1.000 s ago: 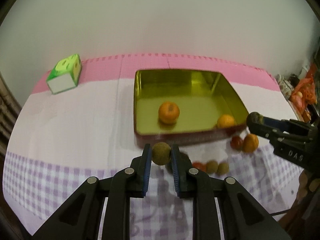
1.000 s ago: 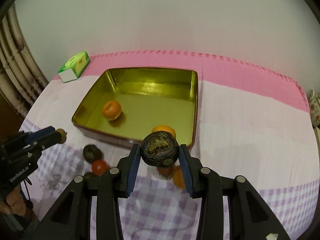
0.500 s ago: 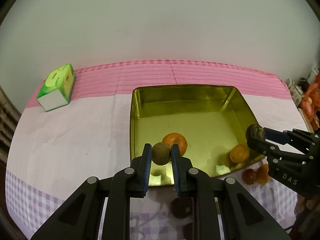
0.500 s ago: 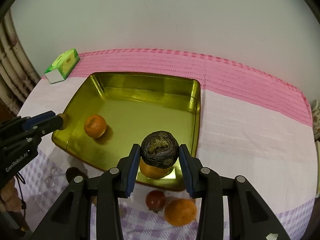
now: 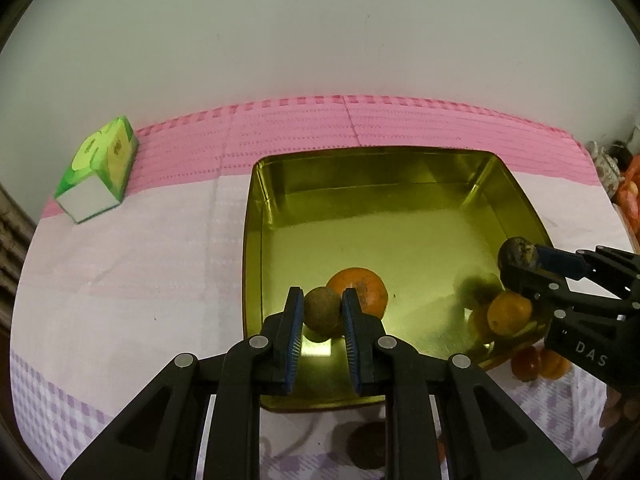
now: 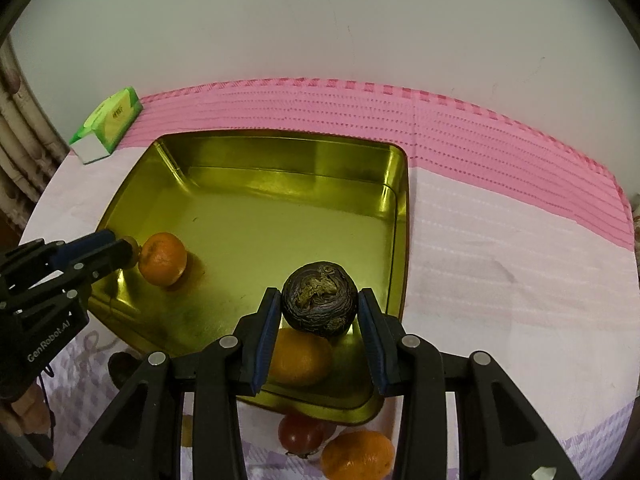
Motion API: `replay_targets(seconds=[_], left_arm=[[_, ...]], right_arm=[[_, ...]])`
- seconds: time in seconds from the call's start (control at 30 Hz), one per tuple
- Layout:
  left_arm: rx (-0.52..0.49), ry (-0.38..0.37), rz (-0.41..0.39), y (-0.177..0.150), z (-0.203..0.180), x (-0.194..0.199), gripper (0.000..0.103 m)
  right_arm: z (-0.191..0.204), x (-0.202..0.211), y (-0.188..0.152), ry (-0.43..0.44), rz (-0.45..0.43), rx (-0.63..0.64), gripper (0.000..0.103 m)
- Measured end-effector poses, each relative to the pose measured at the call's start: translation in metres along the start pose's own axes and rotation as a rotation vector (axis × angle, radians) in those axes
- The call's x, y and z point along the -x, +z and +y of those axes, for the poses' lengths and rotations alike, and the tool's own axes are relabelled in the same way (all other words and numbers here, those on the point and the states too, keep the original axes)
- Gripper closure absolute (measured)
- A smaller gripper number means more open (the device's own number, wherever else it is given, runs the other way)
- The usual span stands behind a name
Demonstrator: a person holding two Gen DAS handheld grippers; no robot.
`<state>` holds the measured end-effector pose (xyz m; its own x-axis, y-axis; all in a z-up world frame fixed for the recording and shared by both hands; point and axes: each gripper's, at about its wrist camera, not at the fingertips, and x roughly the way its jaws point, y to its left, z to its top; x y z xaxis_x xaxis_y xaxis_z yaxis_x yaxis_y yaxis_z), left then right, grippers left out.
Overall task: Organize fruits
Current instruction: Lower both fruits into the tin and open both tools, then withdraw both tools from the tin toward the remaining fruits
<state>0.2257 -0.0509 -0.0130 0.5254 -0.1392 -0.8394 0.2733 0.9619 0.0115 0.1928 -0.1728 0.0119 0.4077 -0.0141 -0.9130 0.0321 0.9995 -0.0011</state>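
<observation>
Over the gold tray (image 5: 256,240), the left gripper (image 5: 322,314) fingers clamp a small brown fruit (image 5: 322,313) beside a tangerine (image 5: 362,291). Opposite, the right gripper (image 6: 319,309) fingers pinch a dark wrinkled fruit (image 6: 319,307) above another orange (image 6: 299,357) inside.

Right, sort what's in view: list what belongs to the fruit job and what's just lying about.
Job:
gold tin
brown fruit, left gripper
dark wrinkled fruit, right gripper
oranges in tin
red fruit and orange outside the tin

Lying about:
green box
</observation>
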Motion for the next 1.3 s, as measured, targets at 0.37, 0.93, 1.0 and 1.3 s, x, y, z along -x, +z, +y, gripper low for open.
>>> replay_targets(seconds=[0.37, 0.93, 1.0, 1.3], left_arm=[[0.007, 0.05, 0.0, 0.0, 0.005, -0.004, 0.083], [0.009, 0.058, 0.023, -0.012, -0.002, 0.004, 0.081], [0.011, 0.058, 0.017, -0.016, -0.001, 0.01, 0.08], [0.041, 0.035, -0.019, -0.05, 0.006, 0.055, 0.08]], right_arm=[[0.0, -0.007, 0.002, 0.012, 0.021, -0.005, 0.066], [-0.004, 0.027, -0.01, 0.028, -0.03, -0.042, 0.061], [-0.005, 0.032, -0.015, 0.031, -0.035, -0.049, 0.061], [-0.006, 0.061, -0.049, 0.02, -0.058, -0.074, 0.059]])
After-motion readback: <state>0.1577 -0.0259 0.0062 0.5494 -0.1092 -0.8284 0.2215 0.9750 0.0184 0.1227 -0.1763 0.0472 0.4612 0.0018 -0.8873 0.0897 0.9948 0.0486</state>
